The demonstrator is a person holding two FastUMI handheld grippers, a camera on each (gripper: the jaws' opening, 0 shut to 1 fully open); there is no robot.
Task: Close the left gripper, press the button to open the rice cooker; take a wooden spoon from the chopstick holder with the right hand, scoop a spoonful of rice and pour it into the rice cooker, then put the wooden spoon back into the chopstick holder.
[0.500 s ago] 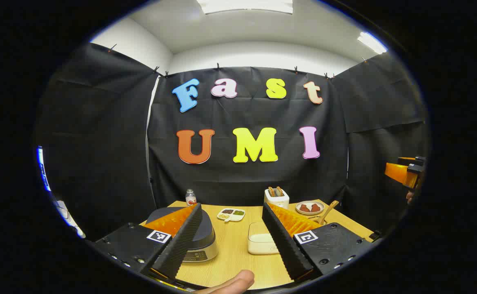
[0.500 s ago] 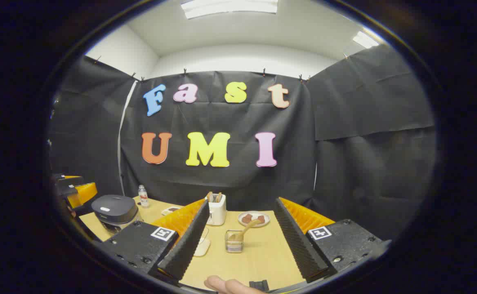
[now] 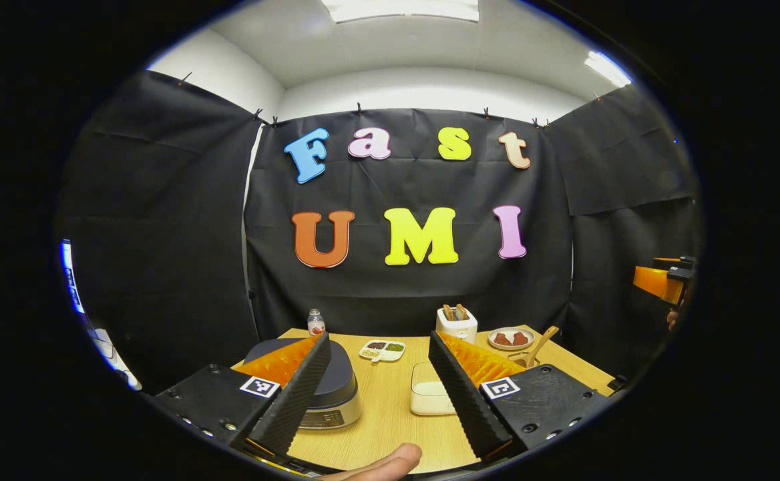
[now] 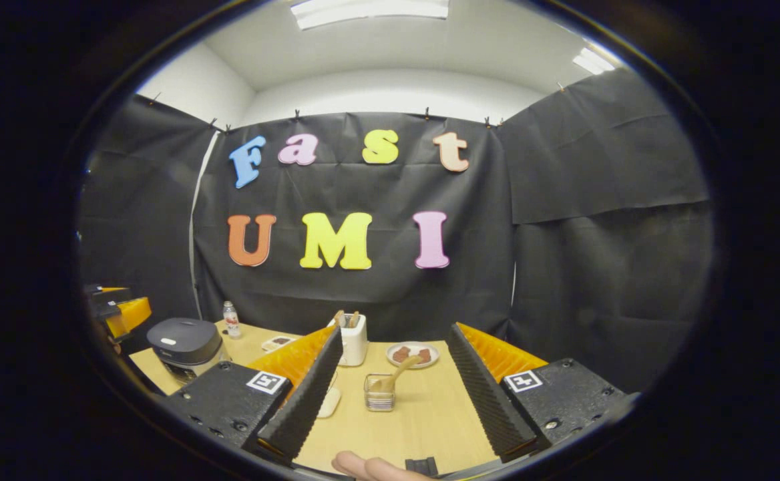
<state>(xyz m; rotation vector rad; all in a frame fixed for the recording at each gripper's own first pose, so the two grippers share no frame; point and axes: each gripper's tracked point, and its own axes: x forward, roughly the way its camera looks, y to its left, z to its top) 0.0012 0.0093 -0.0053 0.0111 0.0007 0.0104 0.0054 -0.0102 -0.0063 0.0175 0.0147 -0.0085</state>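
**Both grippers spread above the table, rice cooker lid down**

The left gripper (image 3: pixel 376 394) hangs over the near edge of the wooden table (image 3: pixel 383 427), its fingers wide apart and holding nothing; a fingertip (image 3: pixel 380 464) of the person shows at the bottom of the left gripper view. Its left finger lies across the rice cooker (image 3: pixel 333 394), which stands on the table with its dark lid closed. Just right of the cooker sits a white container of rice (image 3: pixel 427 397). Behind the cooker stand a small bottle (image 3: pixel 315 322) and a divided dish (image 3: pixel 380 350); farther right of it are a white toaster (image 3: pixel 457 323) and a plate (image 3: pixel 510 339).

The right gripper (image 4: pixel 393 397) is likewise spread and empty. Between its fingers, well right of the rice cooker, stands the clear chopstick holder (image 4: pixel 378 399) with the wooden spoon (image 4: pixel 400 373) leaning in it, handle tilted up to the right.
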